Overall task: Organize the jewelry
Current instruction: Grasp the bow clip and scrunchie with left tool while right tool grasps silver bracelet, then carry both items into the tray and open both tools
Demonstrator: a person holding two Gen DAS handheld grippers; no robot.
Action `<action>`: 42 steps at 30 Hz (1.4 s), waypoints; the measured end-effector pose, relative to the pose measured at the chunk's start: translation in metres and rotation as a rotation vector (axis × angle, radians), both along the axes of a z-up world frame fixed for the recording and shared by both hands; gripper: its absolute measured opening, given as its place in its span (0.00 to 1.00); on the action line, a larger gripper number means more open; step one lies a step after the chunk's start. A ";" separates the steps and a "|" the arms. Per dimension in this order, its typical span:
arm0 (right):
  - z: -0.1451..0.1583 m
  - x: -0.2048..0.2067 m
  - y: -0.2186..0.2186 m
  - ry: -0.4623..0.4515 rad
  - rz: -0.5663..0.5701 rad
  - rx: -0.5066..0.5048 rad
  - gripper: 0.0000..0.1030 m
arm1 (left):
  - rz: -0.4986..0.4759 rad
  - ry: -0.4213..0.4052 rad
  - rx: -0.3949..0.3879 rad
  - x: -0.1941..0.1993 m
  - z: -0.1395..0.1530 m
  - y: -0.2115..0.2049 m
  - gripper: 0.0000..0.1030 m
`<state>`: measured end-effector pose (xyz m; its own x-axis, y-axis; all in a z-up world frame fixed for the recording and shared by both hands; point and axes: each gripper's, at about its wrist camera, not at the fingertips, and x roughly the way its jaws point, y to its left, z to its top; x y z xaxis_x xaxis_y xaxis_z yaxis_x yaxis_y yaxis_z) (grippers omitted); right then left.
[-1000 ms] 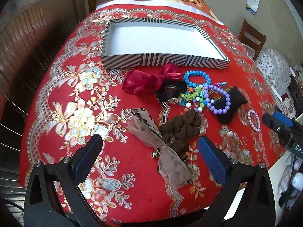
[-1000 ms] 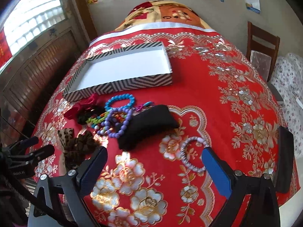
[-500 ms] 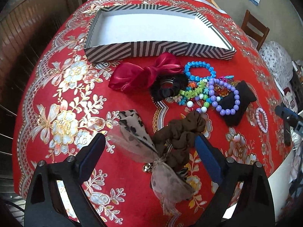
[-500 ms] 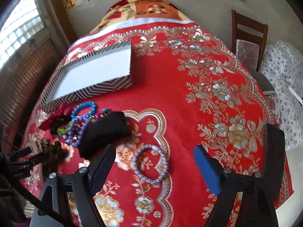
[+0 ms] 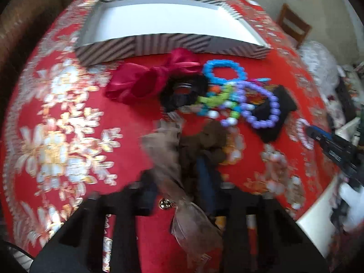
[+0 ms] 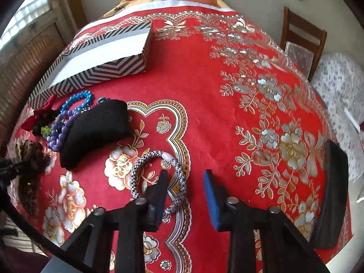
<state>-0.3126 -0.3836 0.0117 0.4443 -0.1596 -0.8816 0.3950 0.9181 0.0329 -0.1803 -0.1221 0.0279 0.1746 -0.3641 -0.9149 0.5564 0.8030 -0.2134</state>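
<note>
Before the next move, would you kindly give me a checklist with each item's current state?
1. Left gripper closed on the brown bow scrunchie: ok, though blurred.
2. Scrunchie lifted off the tablecloth: cannot tell.
3. Right gripper straddles the silver bracelet, one finger inside the ring: ok.
4. Right jaws closed on the bracelet: not ok, open.
5. Striped box has room: ok.
6. Straight path from scrunchie to box free: not ok, red satin bow lies between.
</note>
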 end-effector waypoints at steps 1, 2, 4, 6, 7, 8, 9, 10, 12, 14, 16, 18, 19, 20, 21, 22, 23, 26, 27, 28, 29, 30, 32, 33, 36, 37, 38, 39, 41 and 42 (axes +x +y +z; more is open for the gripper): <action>0.000 0.000 -0.003 -0.008 0.002 0.019 0.06 | -0.006 0.002 0.000 -0.001 0.001 0.000 0.15; 0.002 -0.001 -0.005 -0.015 -0.004 0.038 0.06 | -0.012 -0.011 0.010 -0.002 0.005 0.000 0.14; 0.011 -0.004 -0.008 -0.033 -0.010 0.029 0.06 | -0.015 -0.017 0.007 -0.003 0.009 0.002 0.13; 0.019 -0.004 -0.010 -0.048 -0.012 0.027 0.06 | -0.003 -0.007 -0.008 0.000 0.016 0.008 0.13; 0.024 -0.005 -0.012 -0.062 -0.015 0.033 0.06 | 0.004 -0.005 -0.019 0.001 0.021 0.011 0.13; 0.030 -0.006 -0.013 -0.076 -0.014 0.039 0.06 | 0.009 -0.007 -0.027 0.003 0.026 0.015 0.13; 0.036 -0.005 -0.012 -0.085 -0.012 0.036 0.06 | 0.013 -0.012 -0.034 0.004 0.031 0.019 0.13; 0.042 -0.004 -0.012 -0.099 -0.010 0.030 0.06 | 0.017 -0.020 -0.047 0.005 0.039 0.022 0.13; 0.053 -0.001 -0.011 -0.123 -0.005 0.035 0.06 | 0.021 -0.041 -0.068 0.009 0.049 0.025 0.13; 0.061 0.005 -0.009 -0.144 0.003 0.042 0.06 | 0.028 -0.068 -0.087 0.014 0.065 0.028 0.13; 0.071 0.014 -0.008 -0.167 0.016 0.049 0.06 | 0.041 -0.094 -0.105 0.025 0.079 0.028 0.13; 0.077 0.026 -0.007 -0.186 0.032 0.058 0.06 | 0.059 -0.114 -0.117 0.036 0.090 0.029 0.13; 0.080 0.034 -0.007 -0.193 0.043 0.059 0.06 | 0.069 -0.125 -0.122 0.043 0.095 0.029 0.13; 0.083 0.043 -0.005 -0.201 0.058 0.056 0.06 | 0.080 -0.138 -0.125 0.050 0.100 0.028 0.13; 0.086 0.051 -0.002 -0.208 0.073 0.054 0.06 | 0.089 -0.148 -0.127 0.058 0.103 0.027 0.13; 0.088 0.062 0.000 -0.214 0.090 0.052 0.06 | 0.102 -0.160 -0.132 0.067 0.108 0.025 0.13; 0.091 0.073 0.002 -0.219 0.107 0.049 0.06 | 0.109 -0.168 -0.132 0.076 0.109 0.021 0.13; 0.092 0.110 0.002 -0.219 0.143 0.051 0.06 | 0.139 -0.180 -0.124 0.105 0.108 0.011 0.13; 0.091 0.123 0.002 -0.215 0.156 0.054 0.06 | 0.145 -0.179 -0.121 0.114 0.107 0.008 0.13; 0.089 0.136 0.001 -0.207 0.170 0.053 0.06 | 0.157 -0.181 -0.113 0.126 0.105 0.003 0.13; 0.087 0.145 0.001 -0.201 0.179 0.053 0.06 | 0.167 -0.182 -0.105 0.136 0.102 -0.001 0.13; 0.084 0.156 0.001 -0.192 0.190 0.055 0.06 | 0.172 -0.180 -0.097 0.143 0.099 -0.005 0.13; 0.077 0.177 -0.001 -0.169 0.210 0.062 0.06 | 0.186 -0.170 -0.076 0.162 0.090 -0.014 0.13; 0.072 0.186 -0.003 -0.156 0.217 0.065 0.06 | 0.195 -0.162 -0.063 0.172 0.085 -0.017 0.13; 0.053 0.211 -0.007 -0.111 0.236 0.084 0.06 | 0.218 -0.121 -0.030 0.195 0.063 -0.026 0.13; 0.047 0.217 -0.009 -0.098 0.239 0.089 0.06 | 0.225 -0.111 -0.017 0.201 0.056 -0.028 0.13; 0.042 0.222 -0.012 -0.087 0.241 0.093 0.06 | 0.232 -0.103 0.002 0.207 0.048 -0.031 0.13; 0.037 0.225 -0.014 -0.076 0.241 0.098 0.06 | 0.236 -0.100 0.011 0.209 0.044 -0.031 0.13; 0.028 0.233 -0.018 -0.056 0.242 0.107 0.06 | 0.251 -0.086 0.032 0.217 0.033 -0.033 0.13; 0.025 0.237 -0.019 -0.048 0.245 0.109 0.06 | 0.255 -0.083 0.038 0.218 0.031 -0.034 0.13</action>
<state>-0.0756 -0.4024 0.0365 0.4995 0.0524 -0.8647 0.1576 0.9760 0.1502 0.0379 -0.1557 0.0585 0.3308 -0.2640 -0.9060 0.3494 0.9261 -0.1423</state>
